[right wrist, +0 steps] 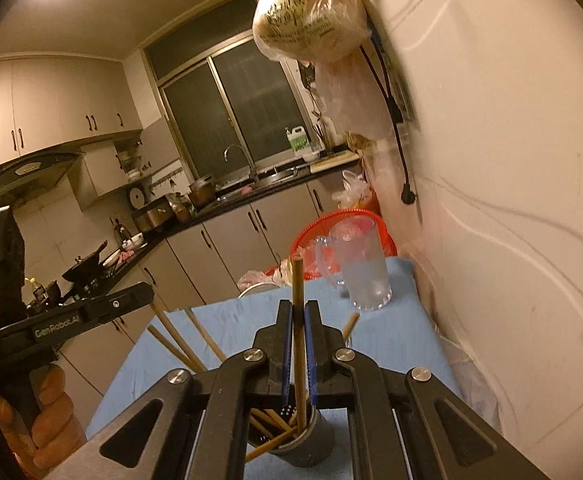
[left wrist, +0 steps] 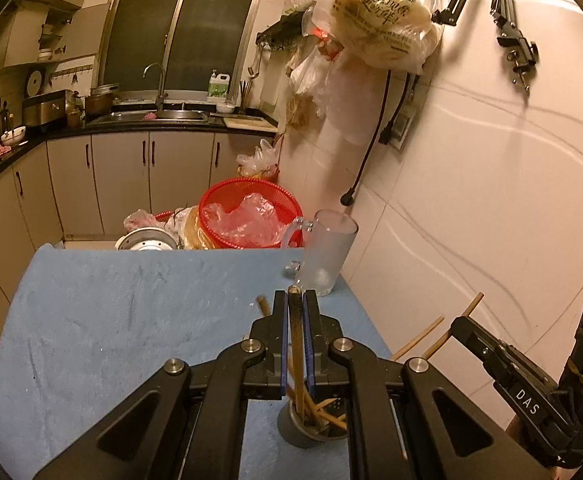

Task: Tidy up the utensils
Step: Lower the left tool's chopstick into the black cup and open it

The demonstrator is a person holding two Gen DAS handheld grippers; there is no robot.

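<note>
My left gripper (left wrist: 294,300) is shut on a dark-stained chopstick (left wrist: 296,344) whose lower end reaches into the grey utensil holder (left wrist: 291,430) below the jaws. That holder has several other bamboo chopsticks (left wrist: 331,420) in it. In the right wrist view my right gripper (right wrist: 298,312) is shut on a lighter chopstick (right wrist: 297,308), standing nearly upright with its lower end in the same holder (right wrist: 319,440). The right gripper's body (left wrist: 507,376) shows at the left view's right edge. The left gripper's body (right wrist: 71,320) and a hand (right wrist: 47,412) holding it show at the left of the right view.
A blue cloth (left wrist: 111,312) covers the table. A frosted glass mug (left wrist: 325,256) stands at its far right corner by the wall. Behind the table sit a red basket (left wrist: 251,216) with plastic bags and a metal pot (left wrist: 147,240). Bags hang on the wall (left wrist: 379,20).
</note>
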